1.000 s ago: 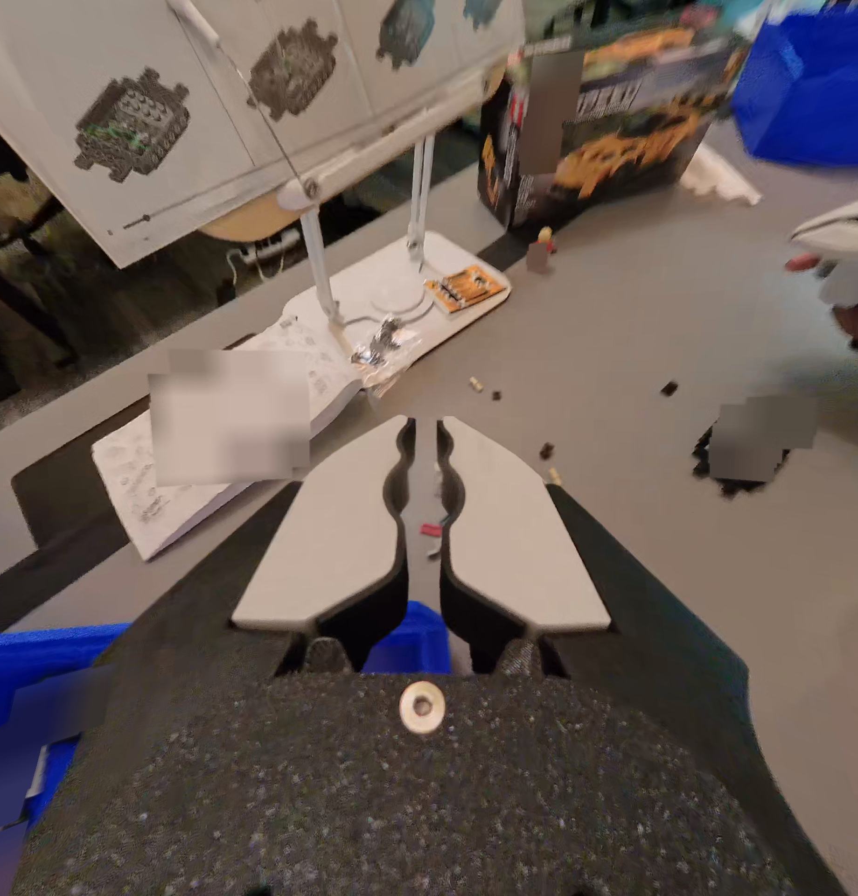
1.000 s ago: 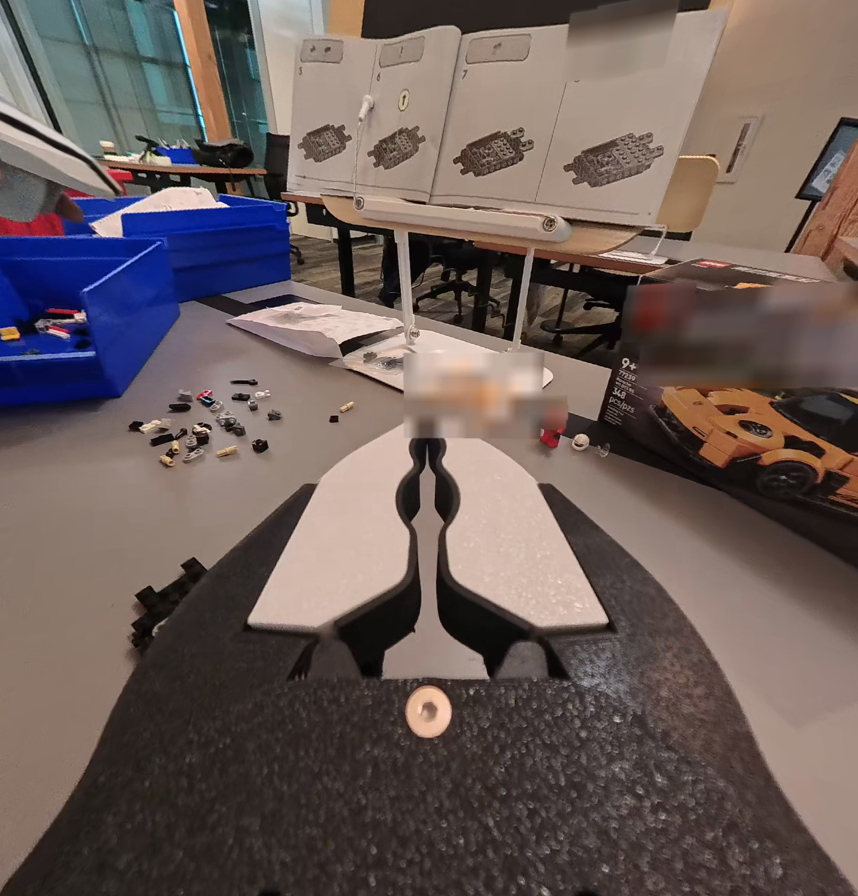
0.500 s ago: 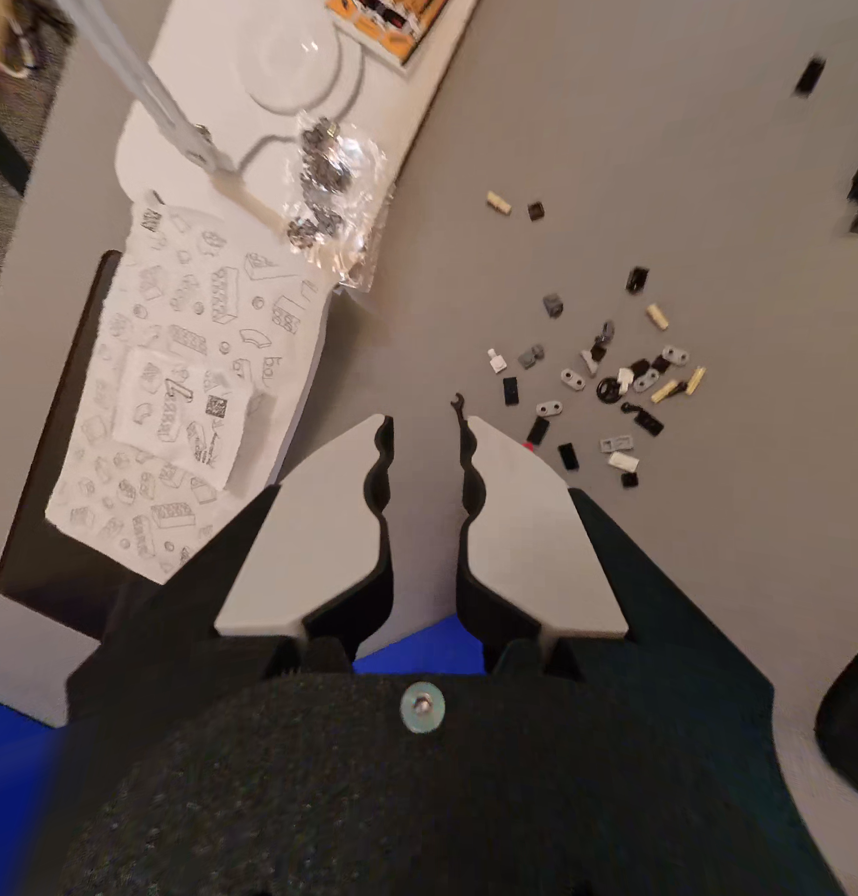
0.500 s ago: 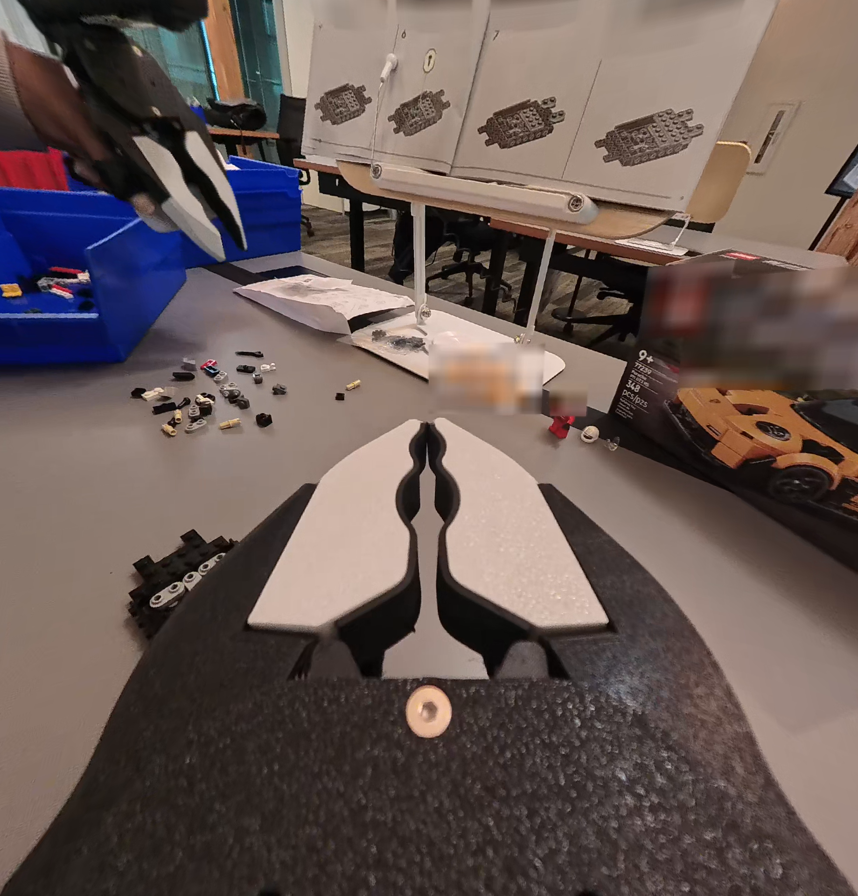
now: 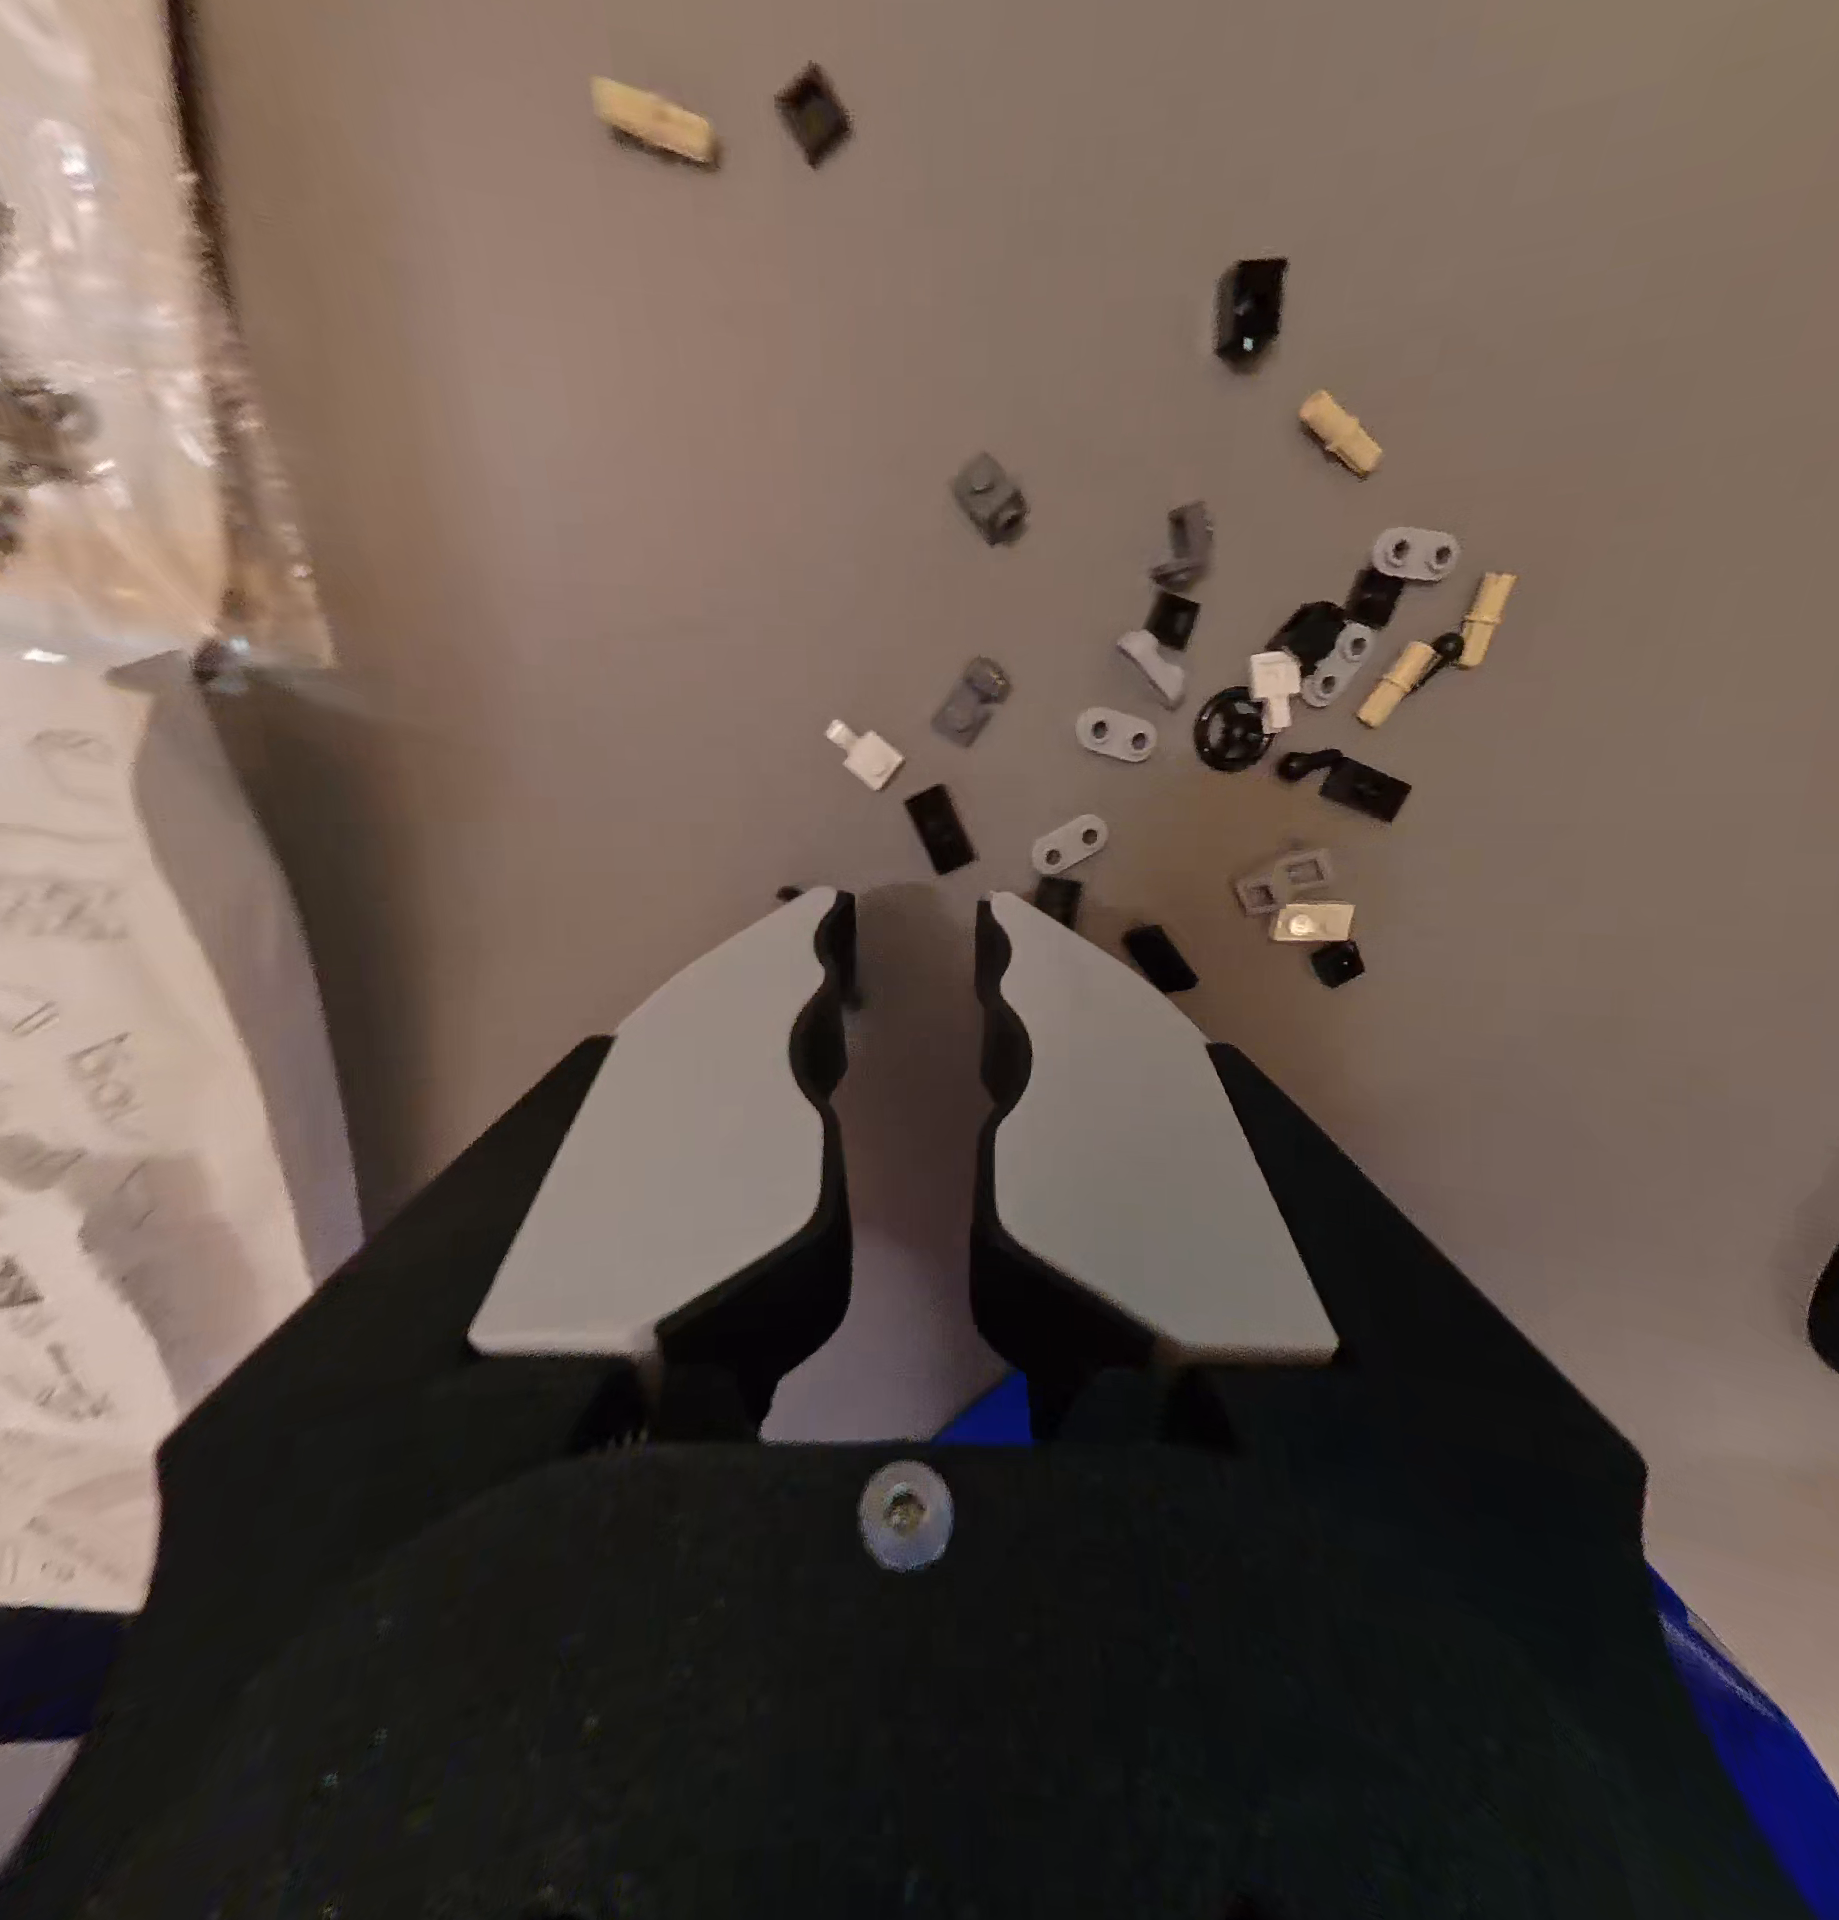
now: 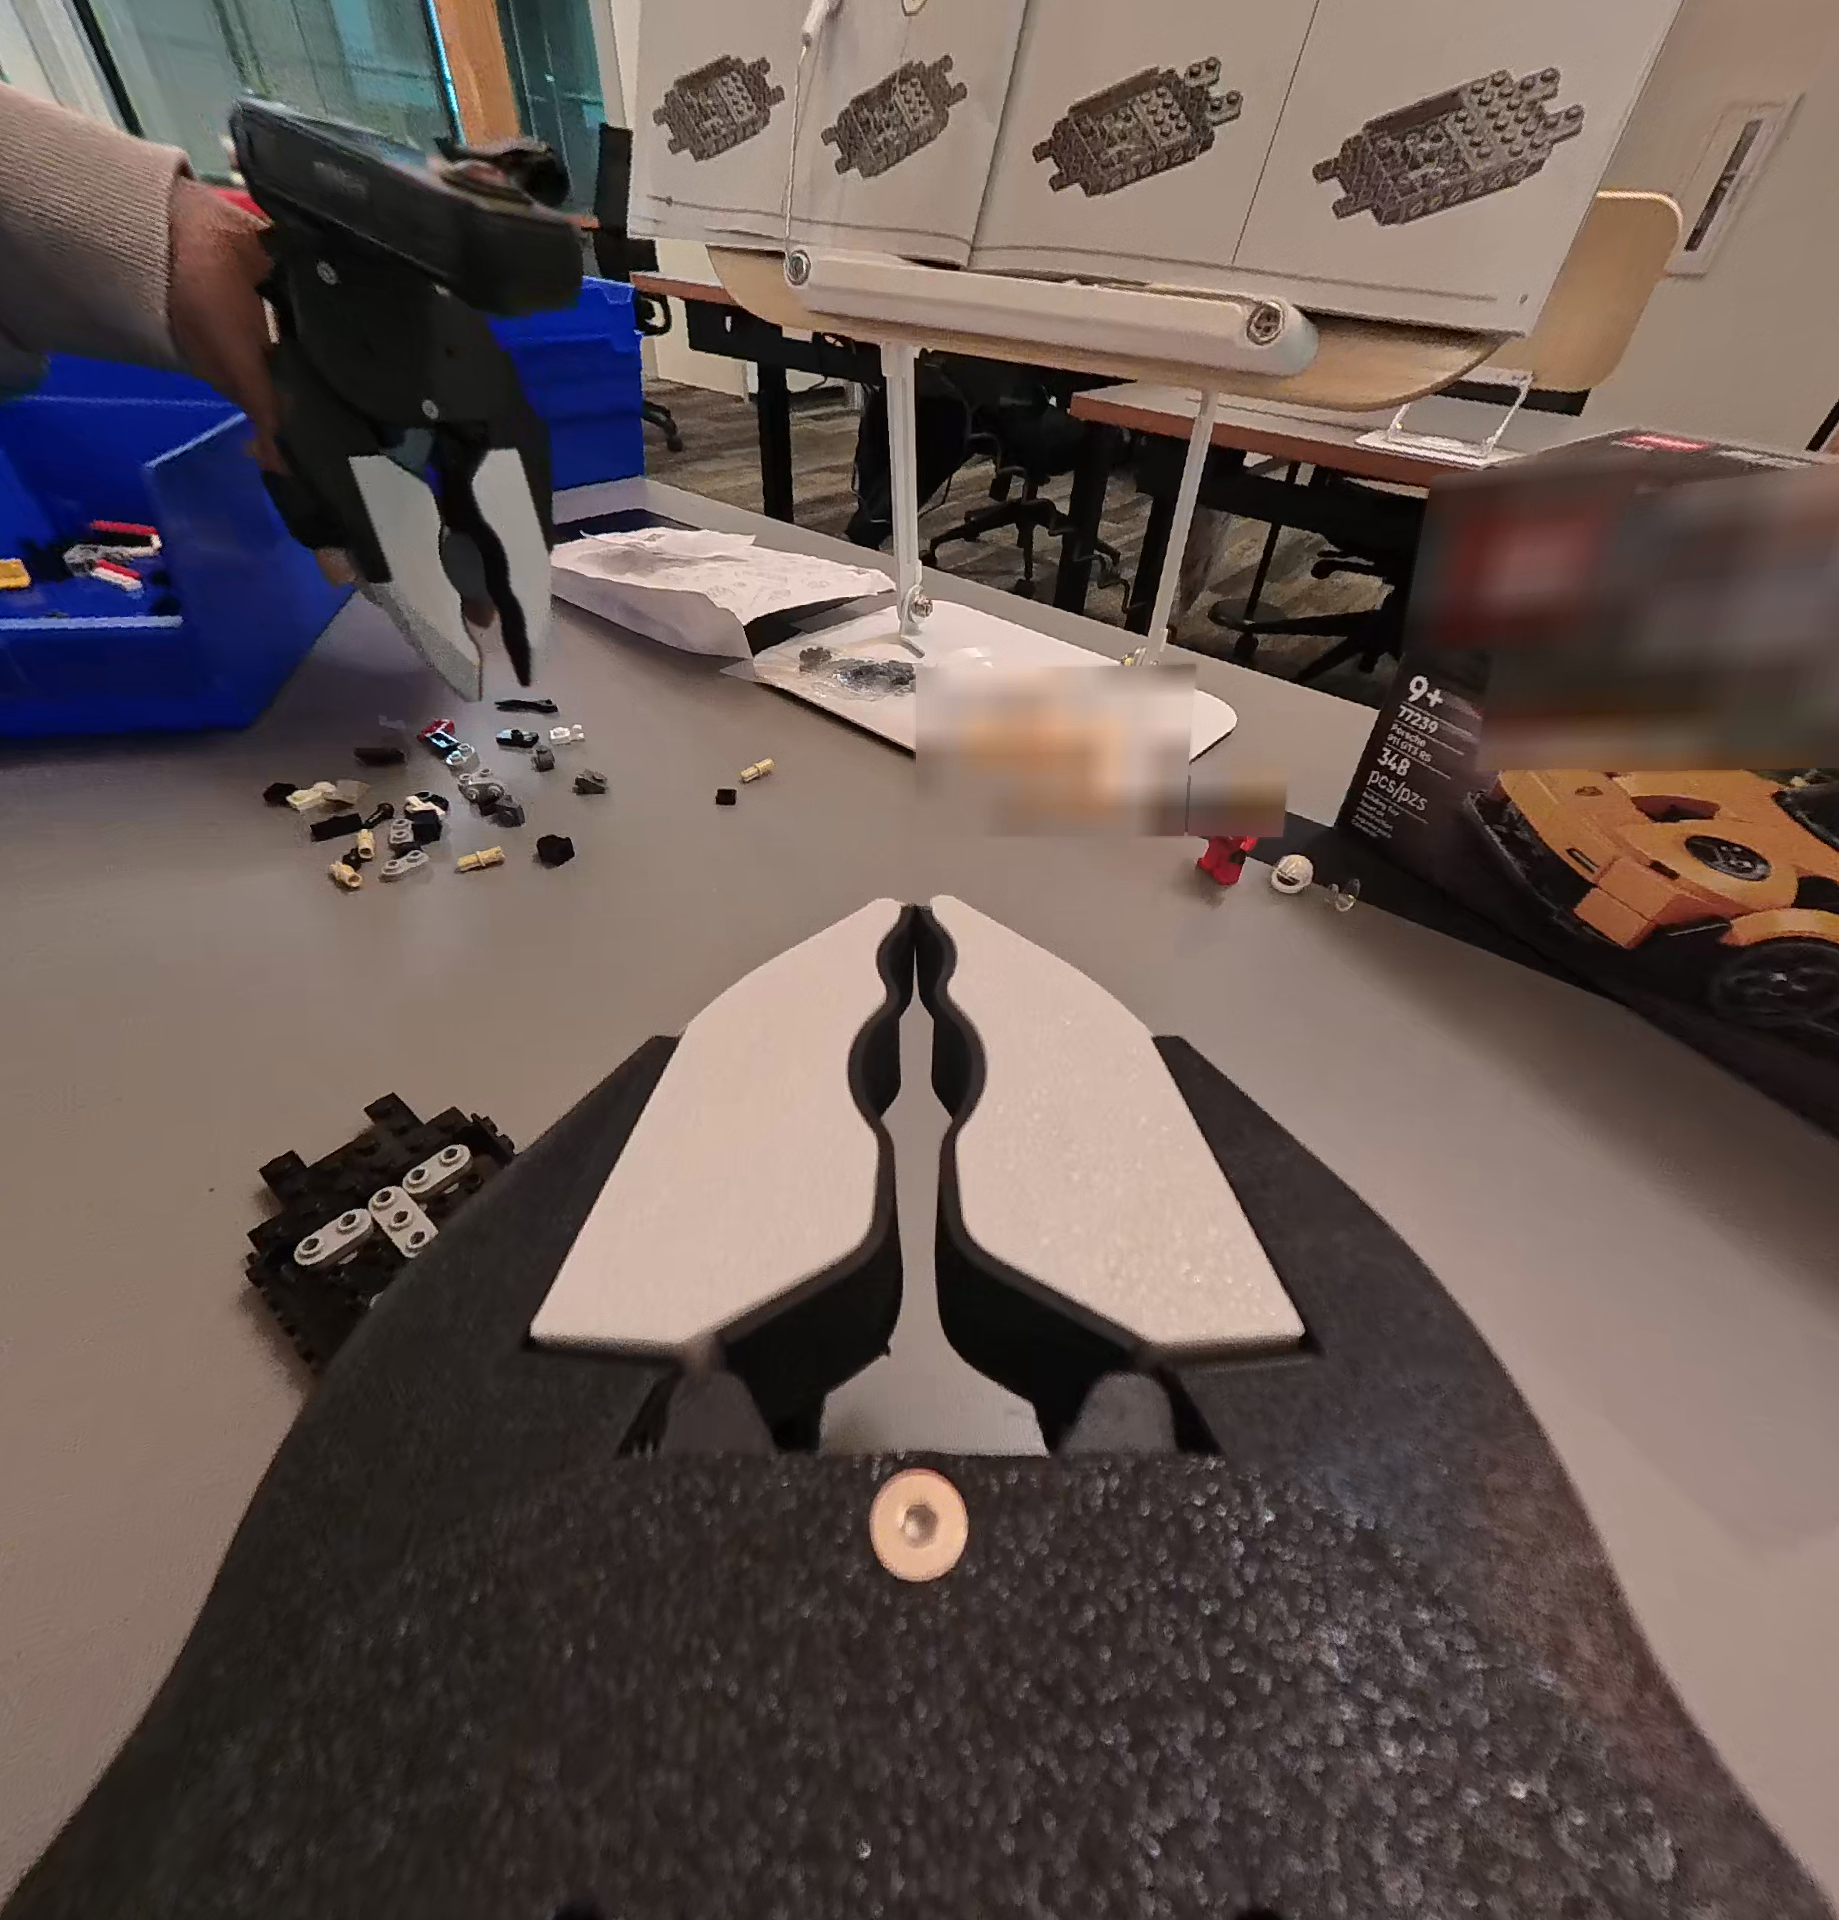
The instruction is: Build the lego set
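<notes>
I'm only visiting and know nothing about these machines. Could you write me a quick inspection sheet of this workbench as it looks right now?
Surface: grey table, flat and mostly bare.
Job's things: loose small pieces scattered; black part-built base near the right claw; instruction pages on a stand.
Clutter: set box at right, blue bins at left, plastic bag of parts, paper sheet.
Grippers: left claw open, pointing down by the pieces; right claw shut, empty.
Cables: nothing seen.
Surroundings: office desks and chairs, windows behind.
</notes>
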A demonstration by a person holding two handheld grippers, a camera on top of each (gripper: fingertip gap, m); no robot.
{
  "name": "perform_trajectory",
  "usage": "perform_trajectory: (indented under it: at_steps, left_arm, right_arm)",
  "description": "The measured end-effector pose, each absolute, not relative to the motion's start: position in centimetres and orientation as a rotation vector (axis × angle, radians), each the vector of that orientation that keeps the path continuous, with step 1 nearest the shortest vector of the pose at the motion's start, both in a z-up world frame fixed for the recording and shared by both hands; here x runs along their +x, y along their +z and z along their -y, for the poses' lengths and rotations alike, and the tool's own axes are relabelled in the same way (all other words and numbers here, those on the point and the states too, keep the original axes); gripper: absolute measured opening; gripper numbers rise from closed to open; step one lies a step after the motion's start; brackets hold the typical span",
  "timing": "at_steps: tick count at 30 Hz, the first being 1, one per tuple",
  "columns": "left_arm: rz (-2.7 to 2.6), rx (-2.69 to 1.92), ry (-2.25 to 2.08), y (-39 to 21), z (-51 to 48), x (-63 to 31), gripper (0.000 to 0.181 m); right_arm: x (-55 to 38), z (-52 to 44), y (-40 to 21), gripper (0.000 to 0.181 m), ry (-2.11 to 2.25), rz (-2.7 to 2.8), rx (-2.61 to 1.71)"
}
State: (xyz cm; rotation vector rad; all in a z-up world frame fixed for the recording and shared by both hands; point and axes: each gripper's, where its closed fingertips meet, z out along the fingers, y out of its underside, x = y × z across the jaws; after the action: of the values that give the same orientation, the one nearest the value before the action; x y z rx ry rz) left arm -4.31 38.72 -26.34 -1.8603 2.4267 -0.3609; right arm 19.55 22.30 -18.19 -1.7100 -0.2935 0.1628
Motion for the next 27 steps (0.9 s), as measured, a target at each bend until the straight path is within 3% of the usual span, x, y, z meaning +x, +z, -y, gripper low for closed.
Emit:
perform_trajectory:
  at_steps: [9,20,27]
  left_arm:
    - [-2.464,-1.860,-0.321,-27.9,-38.0,-4.0,0.023]
    - [-2.374,-1.876,-0.241,-28.0,-38.4,-3.3,0.008]
    - [-2.270,-1.722,-0.365,-23.2,-34.2,-0.9,0.008]
  right_arm:
    - [19.3,-22.3,-18.4,0.000,0.198,0.292,-1.718]
    - [19.4,-22.2,-17.9,0.000,0.192,0.289,-1.703]
    - [19.7,-22.1,-17.6,0.000,0.211,0.264,-1.694]
